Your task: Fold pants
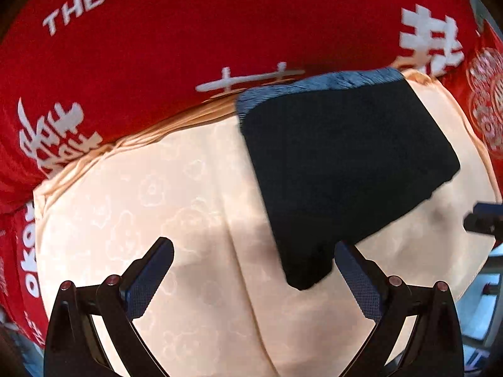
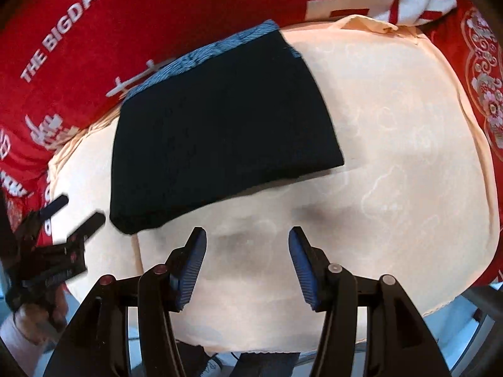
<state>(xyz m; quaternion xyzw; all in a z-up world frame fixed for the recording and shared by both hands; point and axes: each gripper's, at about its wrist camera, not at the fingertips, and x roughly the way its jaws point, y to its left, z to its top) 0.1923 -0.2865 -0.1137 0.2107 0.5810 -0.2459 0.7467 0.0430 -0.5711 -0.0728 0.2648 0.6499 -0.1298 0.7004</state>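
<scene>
Currently the pants [image 2: 220,132] lie folded into a compact dark block on the cream cloth [image 2: 393,157] covering the worktop, with the ribbed blue waistband [image 2: 201,56] along the far edge, next to the red printed fabric [image 2: 125,9] that lies beyond the cream cloth. The block sits toward the far edge of the worktop, with bare cream cloth on the near side and to its right as seen from the right wrist camera. The left claw [image 1: 254,257] has its jaws spread wide and holds nothing; its right finger [image 1: 355,270] sits just beside the nearest corner of the pants, though contact cannot be confirmed. The right claw [image 2: 248,251] is likewise parted with nothing between the jaws, above bare cream cloth just short of the near edge of the pants and apart from them. In the left wrist view the pants [image 1: 339,163] appear flat and undisturbed.
</scene>
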